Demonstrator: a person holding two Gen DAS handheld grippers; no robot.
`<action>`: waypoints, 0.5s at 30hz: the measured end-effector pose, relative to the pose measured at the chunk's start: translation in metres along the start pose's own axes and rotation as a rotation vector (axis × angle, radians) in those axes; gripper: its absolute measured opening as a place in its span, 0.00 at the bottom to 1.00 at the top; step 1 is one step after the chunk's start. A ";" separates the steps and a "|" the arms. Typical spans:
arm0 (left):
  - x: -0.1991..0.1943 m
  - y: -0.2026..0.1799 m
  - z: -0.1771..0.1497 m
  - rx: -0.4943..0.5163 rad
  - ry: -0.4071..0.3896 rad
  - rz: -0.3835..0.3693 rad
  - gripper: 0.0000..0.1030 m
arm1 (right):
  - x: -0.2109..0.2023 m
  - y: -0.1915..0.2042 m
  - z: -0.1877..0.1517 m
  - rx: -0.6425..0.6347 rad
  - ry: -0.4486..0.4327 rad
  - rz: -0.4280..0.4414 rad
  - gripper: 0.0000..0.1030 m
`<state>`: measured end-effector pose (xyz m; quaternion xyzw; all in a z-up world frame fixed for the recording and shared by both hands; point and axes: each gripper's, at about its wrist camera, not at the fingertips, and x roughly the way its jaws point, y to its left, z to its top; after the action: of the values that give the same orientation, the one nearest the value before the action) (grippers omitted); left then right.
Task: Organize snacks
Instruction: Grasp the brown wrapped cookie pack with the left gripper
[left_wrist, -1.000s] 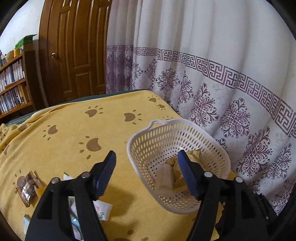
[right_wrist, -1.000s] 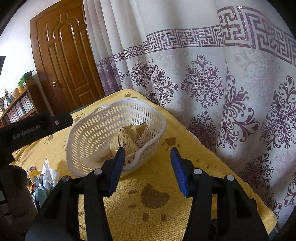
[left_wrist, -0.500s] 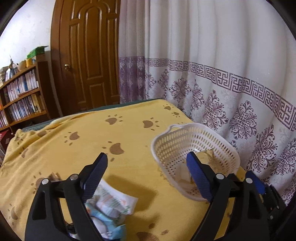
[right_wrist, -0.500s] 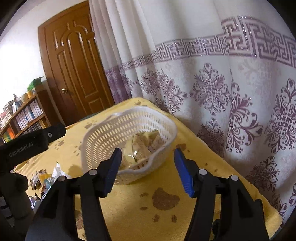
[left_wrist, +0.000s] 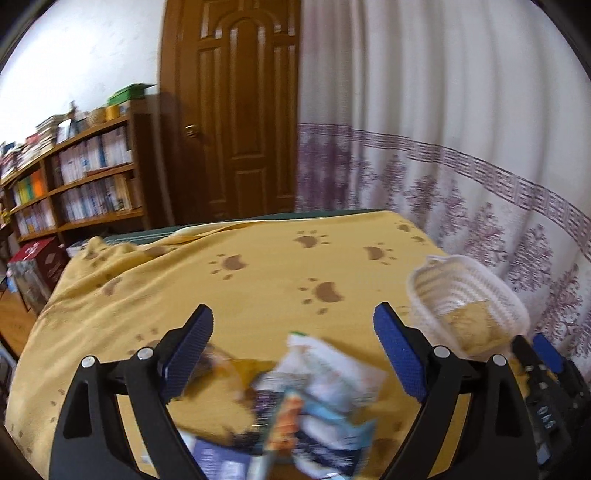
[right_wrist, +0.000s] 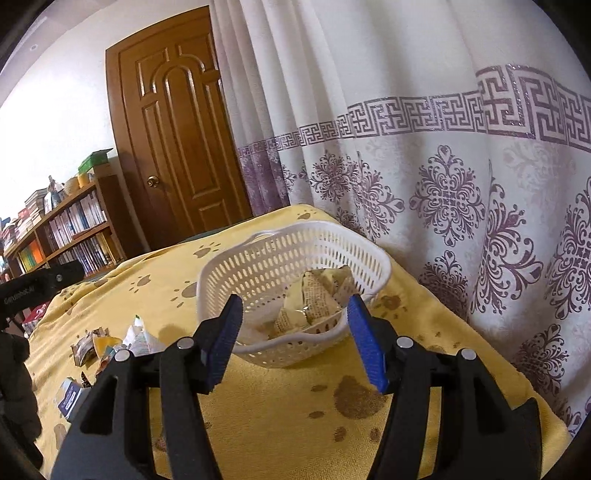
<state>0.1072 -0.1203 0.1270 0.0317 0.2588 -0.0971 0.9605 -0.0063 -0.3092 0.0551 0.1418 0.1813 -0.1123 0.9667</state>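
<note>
A white perforated basket (right_wrist: 295, 258) stands on the yellow paw-print cloth (right_wrist: 295, 398) and holds yellow printed snack packets (right_wrist: 317, 295). It also shows in the left wrist view (left_wrist: 465, 291) at the right. My right gripper (right_wrist: 295, 332) is open and empty, just in front of the basket. My left gripper (left_wrist: 293, 332) is open and empty above a blurred pile of loose snack packets (left_wrist: 317, 384). The same pile shows at the left in the right wrist view (right_wrist: 114, 343).
A patterned curtain (right_wrist: 443, 184) hangs close behind the basket at the table's right edge. A wooden door (left_wrist: 236, 122) and a bookshelf (left_wrist: 74, 177) stand at the back. A red box (left_wrist: 37, 266) sits beyond the table's left edge.
My left gripper has swung left and back from the basket to over the loose snack pile. My right gripper has drawn back slightly from the basket. Both stay open.
</note>
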 end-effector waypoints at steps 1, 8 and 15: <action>0.000 0.007 0.000 -0.009 0.002 0.013 0.86 | 0.000 0.002 -0.001 -0.006 -0.001 0.003 0.59; 0.008 0.065 -0.006 -0.053 0.036 0.113 0.86 | -0.001 0.010 -0.003 -0.039 -0.002 0.026 0.59; 0.039 0.101 -0.019 -0.029 0.122 0.175 0.86 | 0.000 0.018 -0.007 -0.068 0.010 0.061 0.59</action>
<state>0.1511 -0.0254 0.0923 0.0463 0.3142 -0.0070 0.9482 -0.0032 -0.2899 0.0534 0.1149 0.1856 -0.0757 0.9730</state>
